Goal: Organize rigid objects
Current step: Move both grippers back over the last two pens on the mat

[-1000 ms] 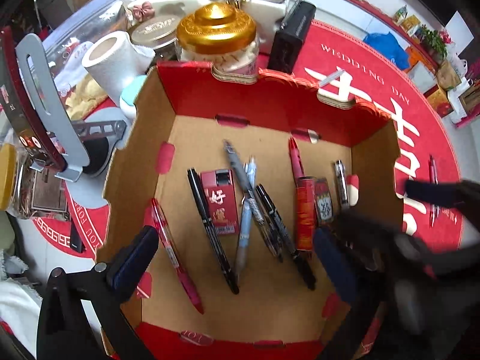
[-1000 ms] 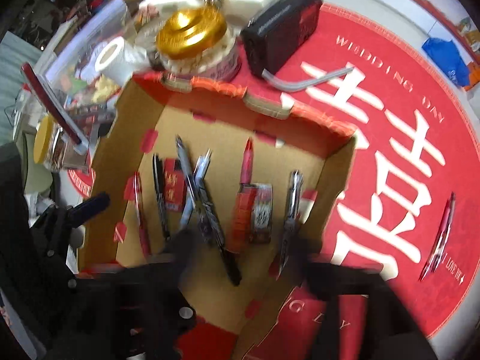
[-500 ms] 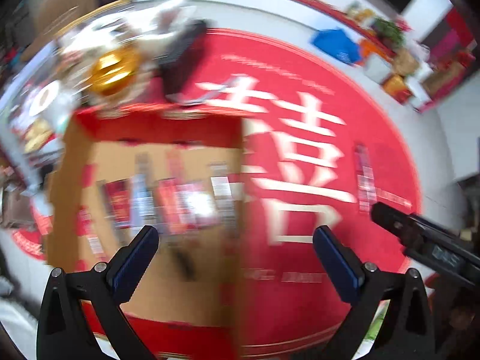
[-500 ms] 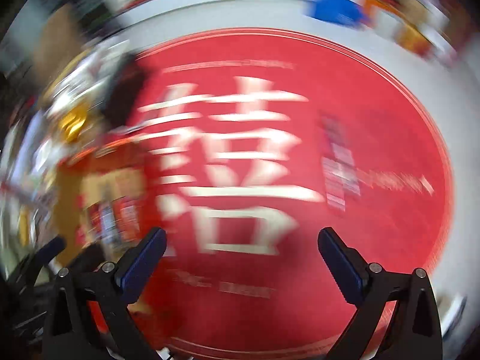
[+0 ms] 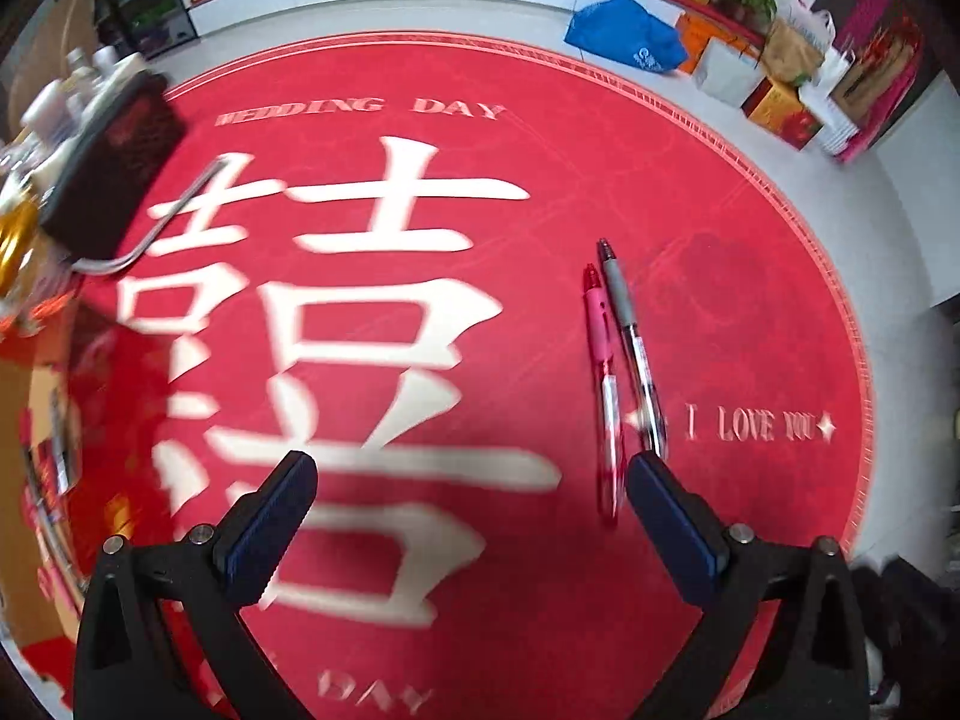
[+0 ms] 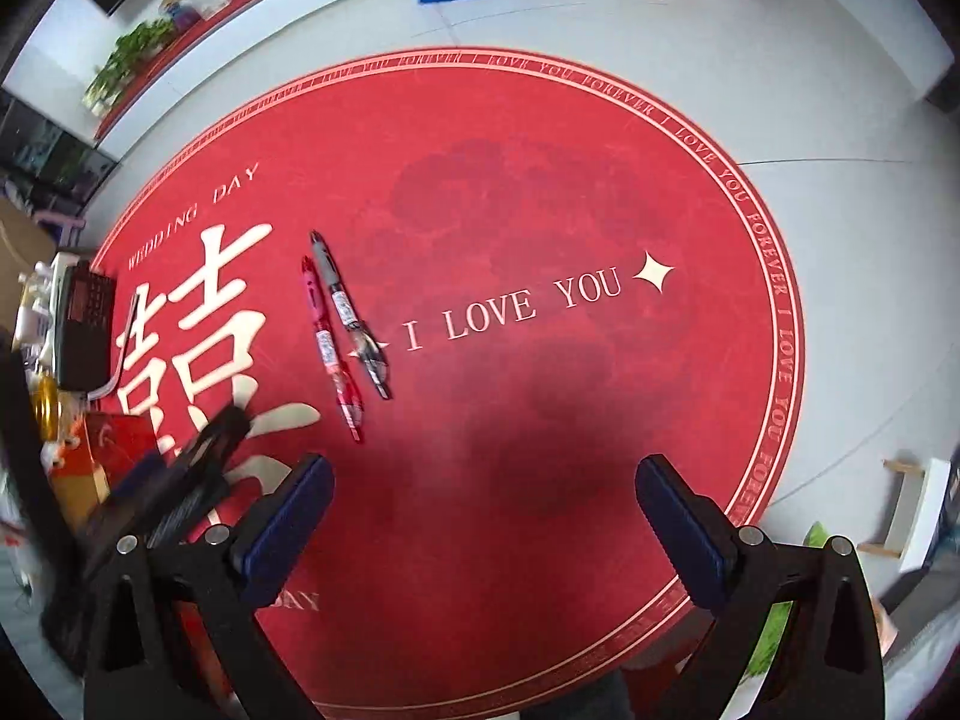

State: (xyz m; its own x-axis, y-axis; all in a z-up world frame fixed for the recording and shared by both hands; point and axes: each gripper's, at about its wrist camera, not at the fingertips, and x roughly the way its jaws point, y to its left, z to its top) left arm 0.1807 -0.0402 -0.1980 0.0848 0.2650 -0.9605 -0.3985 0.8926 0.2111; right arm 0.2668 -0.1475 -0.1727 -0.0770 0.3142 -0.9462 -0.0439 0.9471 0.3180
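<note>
Two pens lie side by side on the round red mat (image 5: 540, 192): a pink-red pen (image 5: 602, 372) and a grey-gripped black pen (image 5: 630, 342). My left gripper (image 5: 474, 465) hovers open over the mat; its right finger (image 5: 672, 528) is just beside the pens' near ends and nothing is between the fingers. In the right wrist view the red pen (image 6: 331, 348) and the black pen (image 6: 349, 315) lie ahead and left of my right gripper (image 6: 485, 462), which is open and holds nothing. The left gripper (image 6: 180, 480) shows at lower left.
The cardboard box (image 5: 36, 420) with its red rim sits blurred at the left edge; it also shows in the right wrist view (image 6: 90, 462). A black radio (image 5: 114, 174) with a bent antenna and a gold-lidded jar (image 5: 12, 240) stand behind it. Bags and boxes (image 5: 780, 60) line the far floor.
Both grippers have swung right, away from the box of pens, out over the red mat. The two loose pens now lie close in front of them.
</note>
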